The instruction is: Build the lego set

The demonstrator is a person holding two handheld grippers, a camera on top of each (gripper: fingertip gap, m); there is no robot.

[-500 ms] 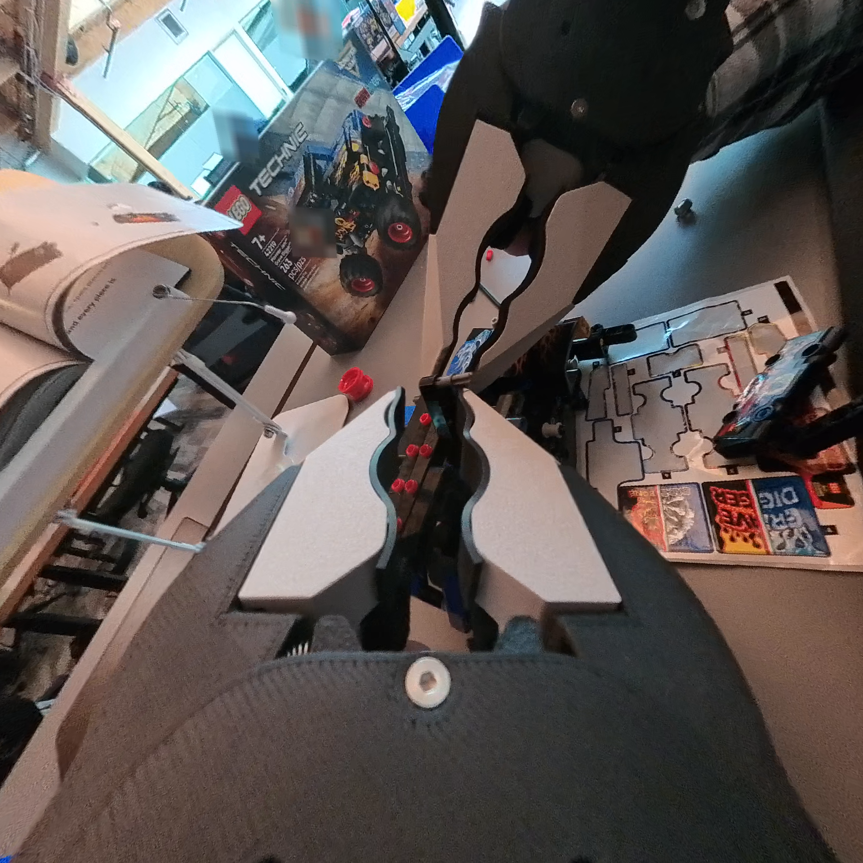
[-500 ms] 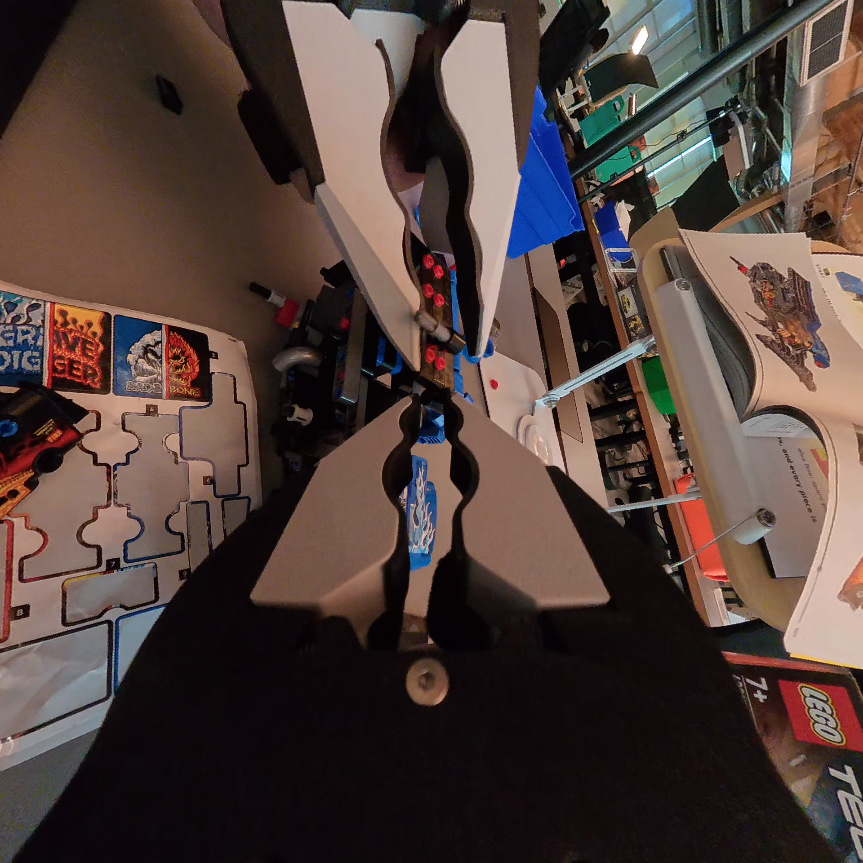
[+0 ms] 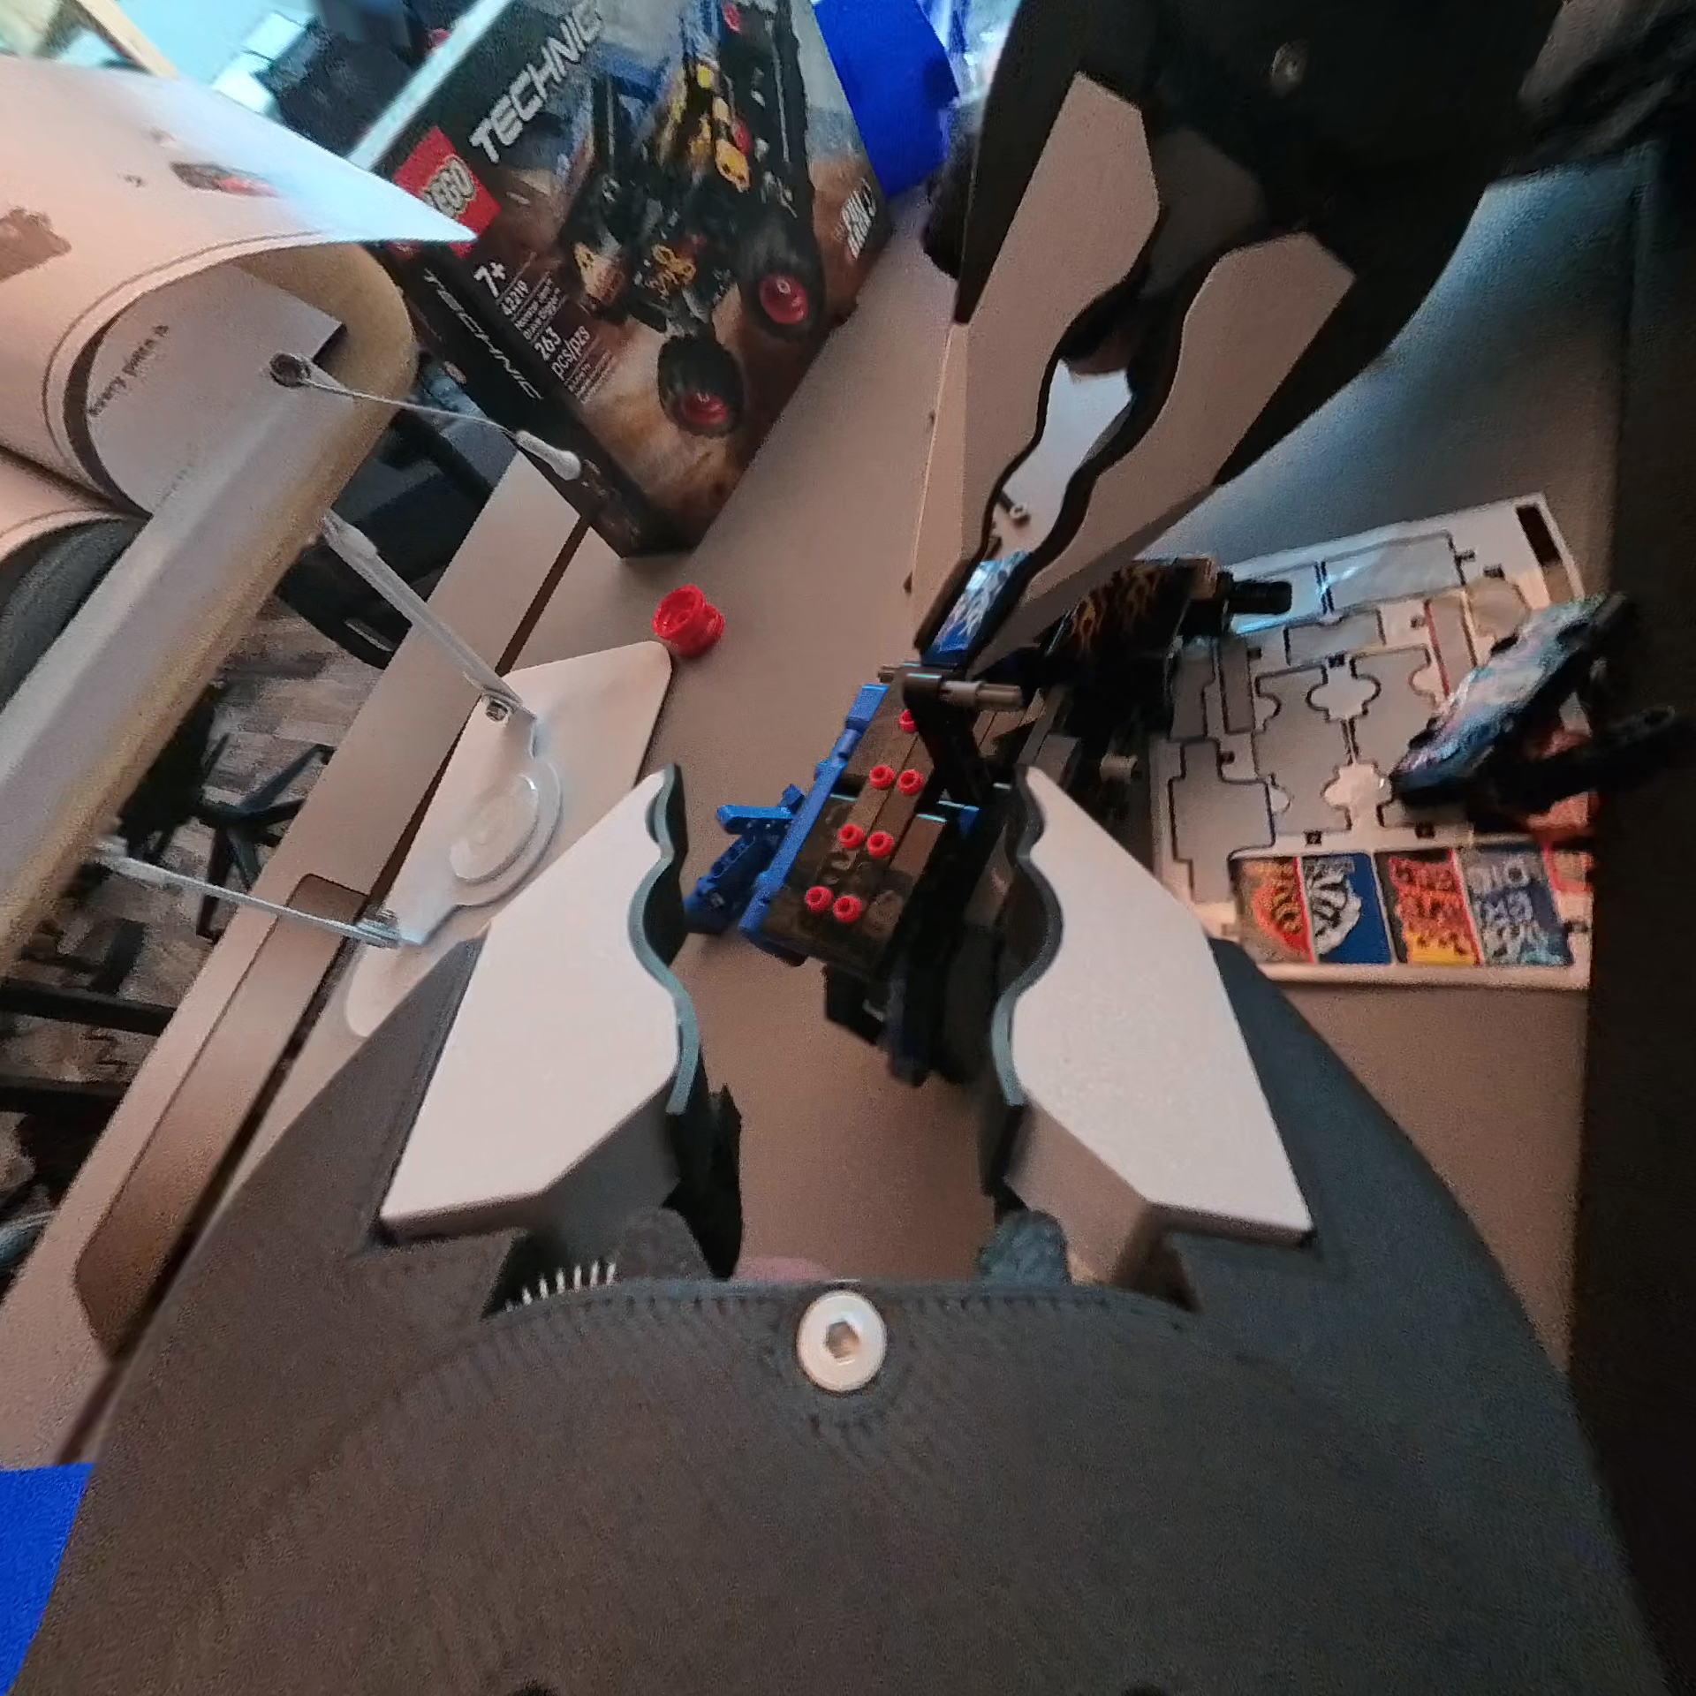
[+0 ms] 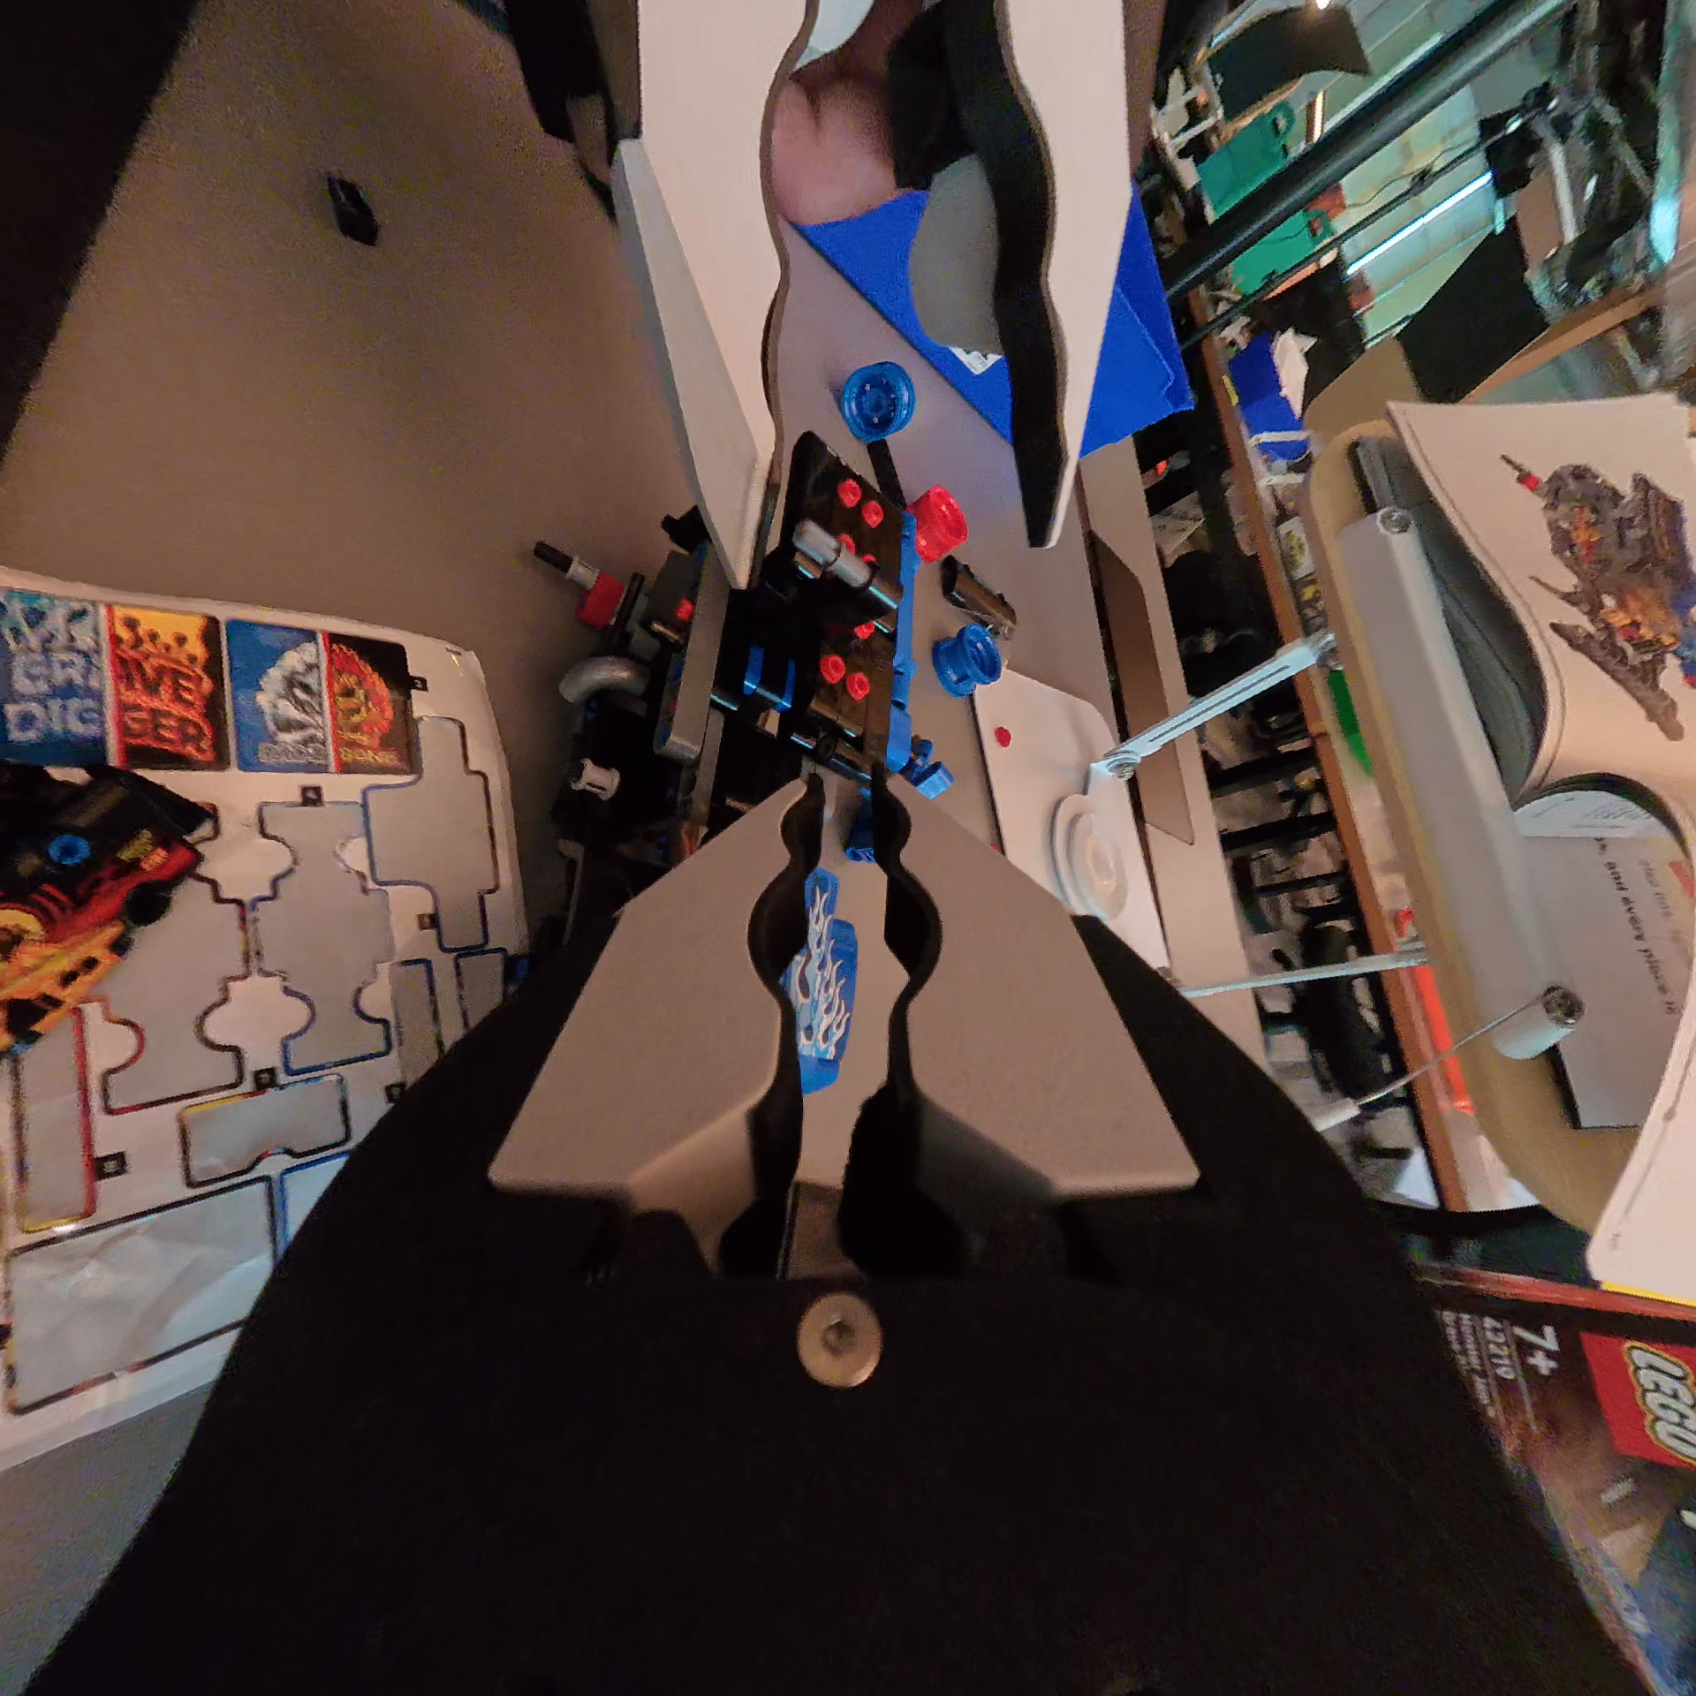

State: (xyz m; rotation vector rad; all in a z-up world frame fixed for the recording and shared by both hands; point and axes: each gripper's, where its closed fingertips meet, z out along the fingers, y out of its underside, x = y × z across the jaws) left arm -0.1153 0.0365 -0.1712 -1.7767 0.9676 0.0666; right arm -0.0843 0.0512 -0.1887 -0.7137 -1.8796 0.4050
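Note:
The black and blue lego model (image 3: 853, 844) with red pins stands tilted on the grey table. My left gripper (image 3: 849, 798) is open, its fingers on either side of the model's near end, not clamping it. My right gripper (image 4: 842, 780) is shut on a blue panel with a flame sticker (image 4: 826, 973), held against the model's (image 4: 826, 642) end. In the left wrist view the right gripper (image 3: 996, 633) comes in from above with the blue panel (image 3: 973, 596). In the right wrist view the open left gripper (image 4: 890, 551) straddles the model's far end.
A sticker sheet (image 4: 275, 918) lies left of the model, with a black, red and yellow sub-build (image 4: 73, 881) on it. Loose red (image 4: 936, 534) and blue hubs (image 4: 965, 659) lie close by. The set's box (image 3: 642, 303), a booklet on a stand (image 4: 1560, 642) and a blue bin (image 4: 1129, 349) stand around. The gap from one gripper's tips to the other's is roughly 5 centimetres.
My left gripper has opened and let go of the model, and has drawn back a little. My right gripper still holds the blue panel at the model.

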